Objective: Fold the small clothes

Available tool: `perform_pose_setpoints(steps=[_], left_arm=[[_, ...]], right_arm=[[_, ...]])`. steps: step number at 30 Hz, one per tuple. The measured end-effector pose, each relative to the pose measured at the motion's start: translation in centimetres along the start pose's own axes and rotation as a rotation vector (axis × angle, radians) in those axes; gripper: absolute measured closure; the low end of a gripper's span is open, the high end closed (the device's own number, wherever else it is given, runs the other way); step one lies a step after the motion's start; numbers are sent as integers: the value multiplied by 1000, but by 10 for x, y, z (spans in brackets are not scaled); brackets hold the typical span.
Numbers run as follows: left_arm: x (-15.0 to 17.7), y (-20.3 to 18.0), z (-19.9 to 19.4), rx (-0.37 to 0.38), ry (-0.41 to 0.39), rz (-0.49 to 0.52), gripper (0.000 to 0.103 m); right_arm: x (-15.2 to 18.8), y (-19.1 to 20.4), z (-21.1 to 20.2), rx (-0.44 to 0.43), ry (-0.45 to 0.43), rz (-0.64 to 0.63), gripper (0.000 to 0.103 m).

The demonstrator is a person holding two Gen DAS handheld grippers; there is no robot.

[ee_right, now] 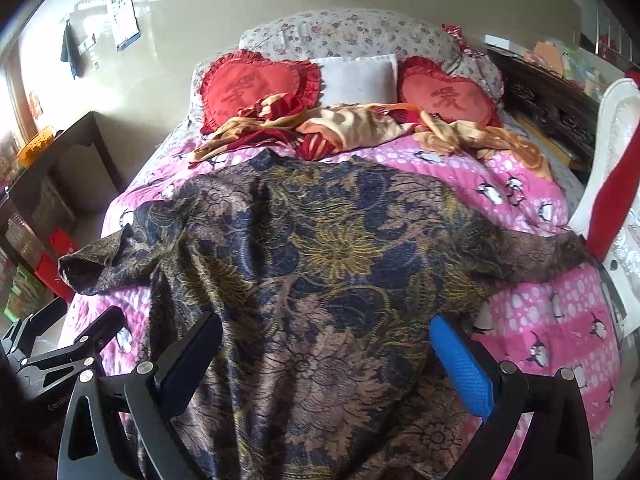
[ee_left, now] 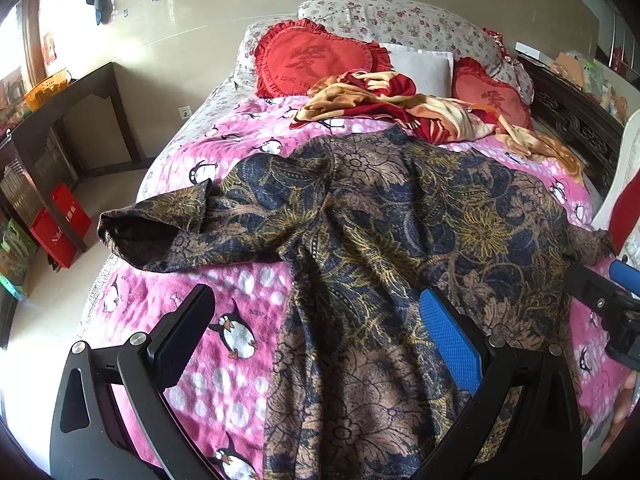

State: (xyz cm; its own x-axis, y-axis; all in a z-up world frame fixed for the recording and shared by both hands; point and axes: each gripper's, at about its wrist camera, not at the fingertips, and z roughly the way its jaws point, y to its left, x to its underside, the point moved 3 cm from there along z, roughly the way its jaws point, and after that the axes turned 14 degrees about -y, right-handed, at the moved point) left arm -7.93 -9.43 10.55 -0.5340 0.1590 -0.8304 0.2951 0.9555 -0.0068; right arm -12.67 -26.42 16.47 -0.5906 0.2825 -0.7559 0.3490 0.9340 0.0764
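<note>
A dark blue, brown and gold floral shirt (ee_left: pixel 384 224) lies spread flat on the pink penguin blanket (ee_left: pixel 224 312), both sleeves out to the sides; it also shows in the right wrist view (ee_right: pixel 332 264). My left gripper (ee_left: pixel 316 300) is open and empty, hovering over the shirt's lower left edge. My right gripper (ee_right: pixel 328 328) is open and empty above the shirt's lower middle. The right gripper also appears at the right edge of the left wrist view (ee_left: pixel 608 300), and the left gripper at the lower left of the right wrist view (ee_right: pixel 60 344).
A crumpled red and tan cloth (ee_left: pixel 400 108) lies beyond the shirt, in front of two red heart cushions (ee_left: pixel 316 60) and a white pillow (ee_left: pixel 424 64). A dark desk (ee_left: pixel 60 120) and red boxes (ee_left: pixel 60 224) stand left of the bed. A white chair (ee_right: pixel 608 168) stands right.
</note>
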Motion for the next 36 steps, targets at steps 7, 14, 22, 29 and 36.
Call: perform_pose_setpoints(steps=[7, 14, 22, 29, 36], left_arm=[[-2, 10, 10, -20, 8, -8, 0], [0, 24, 24, -36, 24, -29, 0], [2, 39, 39, -52, 42, -57, 0], [2, 55, 49, -74, 51, -70, 0], [3, 74, 60, -99, 61, -88, 0]], right_arm=[[-4, 16, 17, -11, 8, -5, 0], [-5, 33, 34, -15, 21, -55, 0], [-1, 47, 56, -32, 49, -74, 0], [2, 65, 71, -61, 67, -99, 0], [1, 87, 90, -82, 82, -134, 0]])
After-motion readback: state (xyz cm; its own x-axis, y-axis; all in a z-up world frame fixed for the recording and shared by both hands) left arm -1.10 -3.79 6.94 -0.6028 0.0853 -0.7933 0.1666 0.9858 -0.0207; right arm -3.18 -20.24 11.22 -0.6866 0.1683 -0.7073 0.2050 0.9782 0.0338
